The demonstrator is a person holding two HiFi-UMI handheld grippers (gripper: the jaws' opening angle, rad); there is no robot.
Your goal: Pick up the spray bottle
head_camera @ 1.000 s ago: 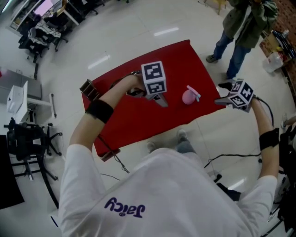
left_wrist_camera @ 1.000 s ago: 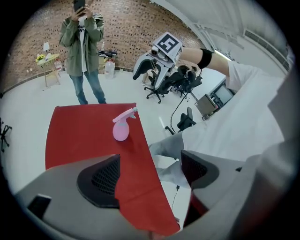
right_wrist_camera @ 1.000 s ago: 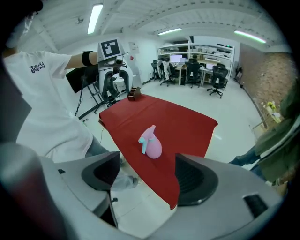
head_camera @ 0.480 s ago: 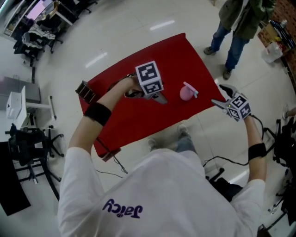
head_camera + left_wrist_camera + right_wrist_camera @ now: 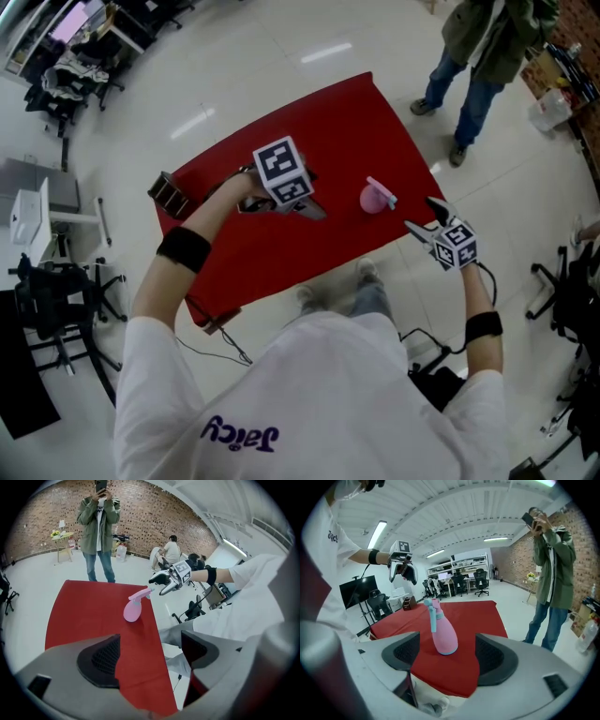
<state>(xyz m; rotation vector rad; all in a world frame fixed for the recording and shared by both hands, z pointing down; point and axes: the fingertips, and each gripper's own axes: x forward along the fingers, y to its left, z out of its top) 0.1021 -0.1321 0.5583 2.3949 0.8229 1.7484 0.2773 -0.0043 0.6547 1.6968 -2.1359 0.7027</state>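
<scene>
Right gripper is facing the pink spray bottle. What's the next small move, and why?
Probably ease the right gripper straight forward toward the spray bottle. Its jaws are apart, and the bottle stands upright on the red cloth, centred between them but beyond the pads, so nothing is gripped yet.

One legible item: purple script on the back of the person's white shirt, apparently reading "Jaicy" (upside down in the head view). The right gripper view shows the same purple script, too small to confirm.
</scene>
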